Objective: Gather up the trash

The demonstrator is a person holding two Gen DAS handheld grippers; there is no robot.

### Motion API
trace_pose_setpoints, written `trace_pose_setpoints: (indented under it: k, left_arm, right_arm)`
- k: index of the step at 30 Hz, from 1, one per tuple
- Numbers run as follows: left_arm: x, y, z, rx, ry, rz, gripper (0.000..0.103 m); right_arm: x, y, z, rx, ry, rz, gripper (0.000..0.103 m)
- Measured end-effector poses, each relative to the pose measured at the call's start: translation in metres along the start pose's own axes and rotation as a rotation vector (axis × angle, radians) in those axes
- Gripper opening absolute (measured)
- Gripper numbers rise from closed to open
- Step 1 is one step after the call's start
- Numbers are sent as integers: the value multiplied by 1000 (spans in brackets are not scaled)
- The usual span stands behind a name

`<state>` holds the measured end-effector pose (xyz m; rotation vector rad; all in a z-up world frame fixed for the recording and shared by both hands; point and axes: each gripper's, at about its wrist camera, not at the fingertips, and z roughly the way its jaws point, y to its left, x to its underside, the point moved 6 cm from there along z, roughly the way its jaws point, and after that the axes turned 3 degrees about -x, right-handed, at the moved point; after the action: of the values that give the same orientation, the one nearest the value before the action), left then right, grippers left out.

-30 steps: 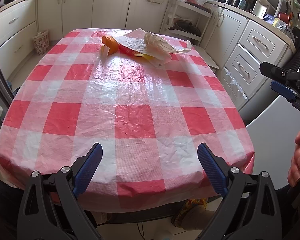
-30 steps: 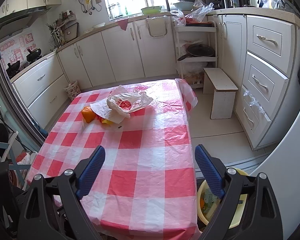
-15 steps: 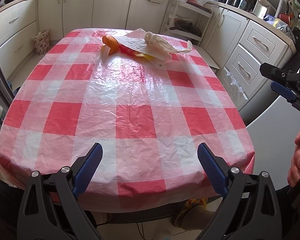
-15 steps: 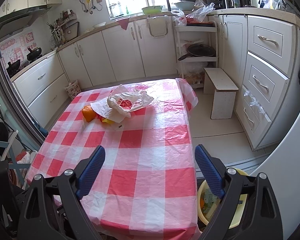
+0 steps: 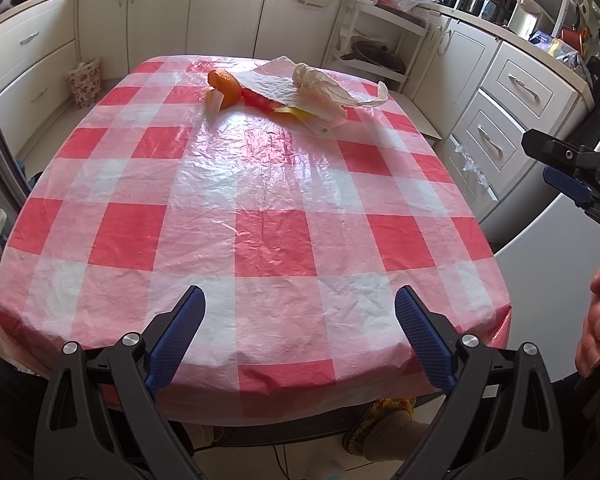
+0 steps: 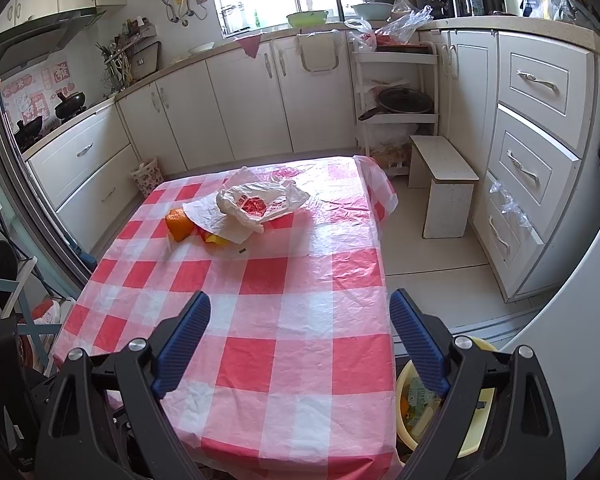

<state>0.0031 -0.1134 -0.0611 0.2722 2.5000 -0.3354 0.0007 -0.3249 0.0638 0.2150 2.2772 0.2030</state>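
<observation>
The trash, an orange peel, paper sheet and crumpled plastic bag, sits bunched at the table's twelve-o'clock end. Both the left gripper and right gripper hang spread and empty over the near edge. I'd reach far, pinch the loose bag first, then carry it to the yellow bin at four o'clock.

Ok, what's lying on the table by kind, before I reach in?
Orange peel: 1
Paper sheet: 1
Plastic bag: 1
Red and yellow wrapper, partly hidden under the paper: 1
Total: 4, all at the far end of the table
</observation>
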Motion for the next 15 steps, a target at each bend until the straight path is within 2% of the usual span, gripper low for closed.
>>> trace_pose_setpoints:
  k: [15]
  left_arm:
    - [0,2,1,0,3,-3,92]
  right_arm:
    - [2,0,1,-8,6,-11,87]
